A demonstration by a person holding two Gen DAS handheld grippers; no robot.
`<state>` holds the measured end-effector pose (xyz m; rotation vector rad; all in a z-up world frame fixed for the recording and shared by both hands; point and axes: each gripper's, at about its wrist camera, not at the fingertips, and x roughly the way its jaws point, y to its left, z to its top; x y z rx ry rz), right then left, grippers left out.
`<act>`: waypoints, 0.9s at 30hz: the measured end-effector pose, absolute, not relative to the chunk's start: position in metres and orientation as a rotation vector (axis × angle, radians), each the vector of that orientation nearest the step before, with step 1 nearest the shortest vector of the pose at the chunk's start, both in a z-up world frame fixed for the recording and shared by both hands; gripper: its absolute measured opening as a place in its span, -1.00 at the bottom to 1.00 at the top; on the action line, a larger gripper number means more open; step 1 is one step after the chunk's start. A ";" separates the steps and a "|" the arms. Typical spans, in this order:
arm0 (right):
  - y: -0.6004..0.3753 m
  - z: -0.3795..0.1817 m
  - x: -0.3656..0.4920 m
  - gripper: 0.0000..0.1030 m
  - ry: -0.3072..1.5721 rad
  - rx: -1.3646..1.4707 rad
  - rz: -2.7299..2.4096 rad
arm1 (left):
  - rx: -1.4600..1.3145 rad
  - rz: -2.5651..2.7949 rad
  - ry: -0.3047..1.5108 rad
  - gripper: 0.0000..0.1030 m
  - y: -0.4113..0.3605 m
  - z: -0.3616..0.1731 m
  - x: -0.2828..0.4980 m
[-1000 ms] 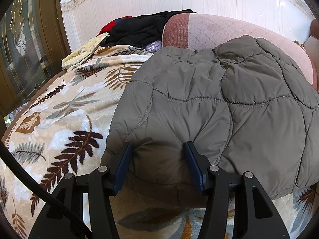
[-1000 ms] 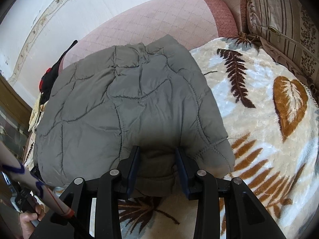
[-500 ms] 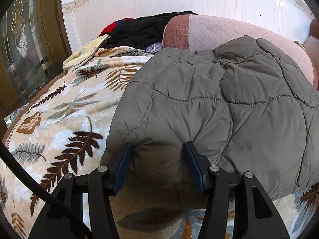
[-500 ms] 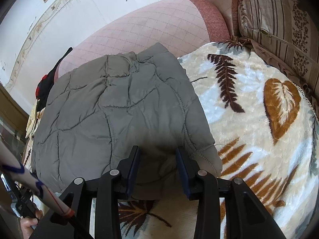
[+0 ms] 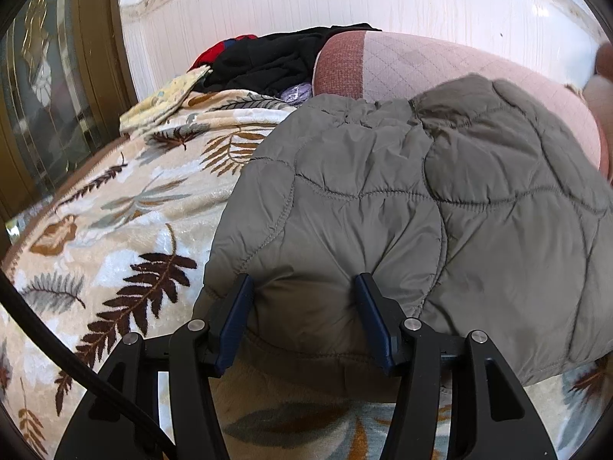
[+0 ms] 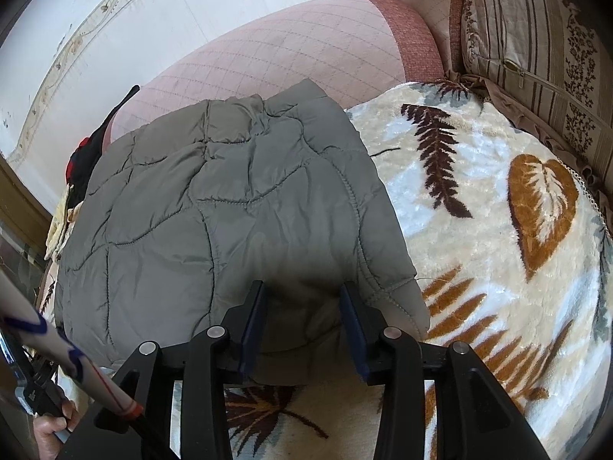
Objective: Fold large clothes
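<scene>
A grey quilted jacket point(image 5: 421, 199) lies folded on a leaf-patterned blanket point(image 5: 115, 230), its far end against a pink sofa back point(image 5: 421, 61). My left gripper point(image 5: 304, 287) is shut on the jacket's near left edge, and the padded fabric bulges between its blue pads. In the right wrist view the same jacket point(image 6: 230, 199) fills the left half. My right gripper point(image 6: 302, 291) is shut on the near edge close to the right corner, with fabric filling the gap between its fingers. What lies under the fold is hidden.
A pile of black and red clothes point(image 5: 268, 57) and a yellow cloth point(image 5: 168, 96) lie at the blanket's far left. A wood-framed glass door point(image 5: 38, 115) stands left. A striped cushion point(image 6: 536, 38) stands right of bare blanket point(image 6: 498, 249). A person's hand point(image 6: 49, 429) shows bottom left.
In the right wrist view the jacket's near right corner has drawn in slightly and the fingers stand a touch wider. The left wrist view is unchanged.
</scene>
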<state>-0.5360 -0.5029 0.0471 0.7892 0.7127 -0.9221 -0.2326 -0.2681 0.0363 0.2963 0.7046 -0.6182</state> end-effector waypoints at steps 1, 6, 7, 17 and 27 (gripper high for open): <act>-0.504 0.049 -0.537 -0.16 0.707 0.794 -0.921 | 0.274 -0.627 0.724 0.06 -0.266 0.040 -0.229; -0.508 0.068 -0.559 0.02 0.641 0.814 -0.993 | 0.107 -0.594 0.812 0.06 -0.243 0.060 -0.203; -0.511 0.068 -0.567 0.07 0.623 0.840 -1.003 | 0.096 -0.576 0.830 0.10 -0.240 0.058 -0.197; -0.524 0.030 -0.587 0.13 0.694 1.041 -0.986 | 0.078 -0.576 0.967 0.27 -0.235 0.047 -0.174; -0.520 0.010 -0.615 0.54 0.436 1.364 -0.871 | -0.416 -0.657 1.345 0.66 -0.192 0.000 -0.135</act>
